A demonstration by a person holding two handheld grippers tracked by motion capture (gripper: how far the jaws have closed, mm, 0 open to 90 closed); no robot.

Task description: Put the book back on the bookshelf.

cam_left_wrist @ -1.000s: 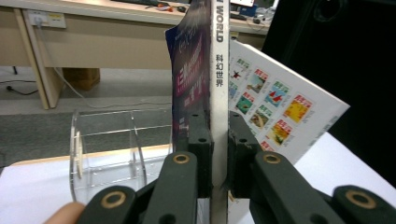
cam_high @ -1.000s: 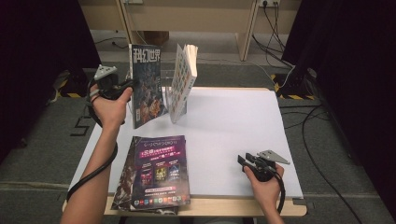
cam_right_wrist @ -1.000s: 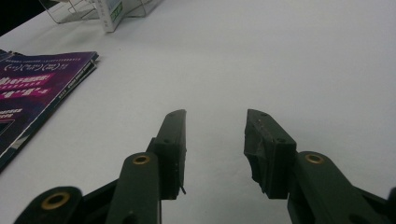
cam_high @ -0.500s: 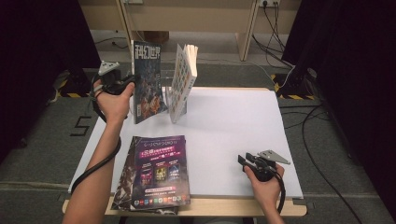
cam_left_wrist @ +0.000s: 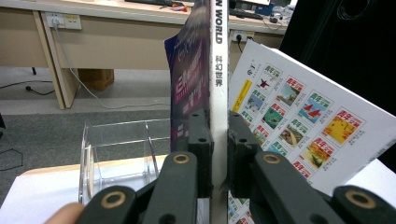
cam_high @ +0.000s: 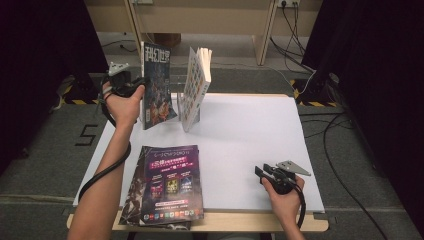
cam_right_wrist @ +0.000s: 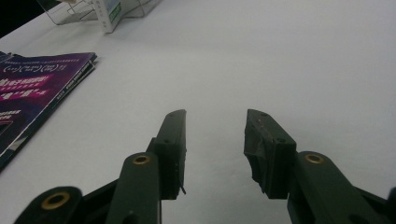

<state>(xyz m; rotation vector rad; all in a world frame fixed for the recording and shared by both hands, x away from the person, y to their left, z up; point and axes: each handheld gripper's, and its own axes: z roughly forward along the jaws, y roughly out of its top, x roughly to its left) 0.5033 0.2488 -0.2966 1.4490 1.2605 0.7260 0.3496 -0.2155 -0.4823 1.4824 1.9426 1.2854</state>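
Magazine (cam_high: 156, 85) upper left, higher than before in our pinching left gripper (cam_high: 134, 84); our right gripper (cam_high: 265, 175) spread, unmoved.

Your left gripper (cam_high: 137, 85) clamps the upright magazine (cam_high: 156, 85) by its spine at the table's (cam_high: 250, 135) far left. Just right of it, a book (cam_high: 196, 85) leans in the clear rack (cam_left_wrist: 119, 149). A stack of magazines (cam_high: 167, 185) lies at the near left edge. Your right gripper (cam_high: 261, 172), jaws apart, rests at the near right, well apart from all of them.
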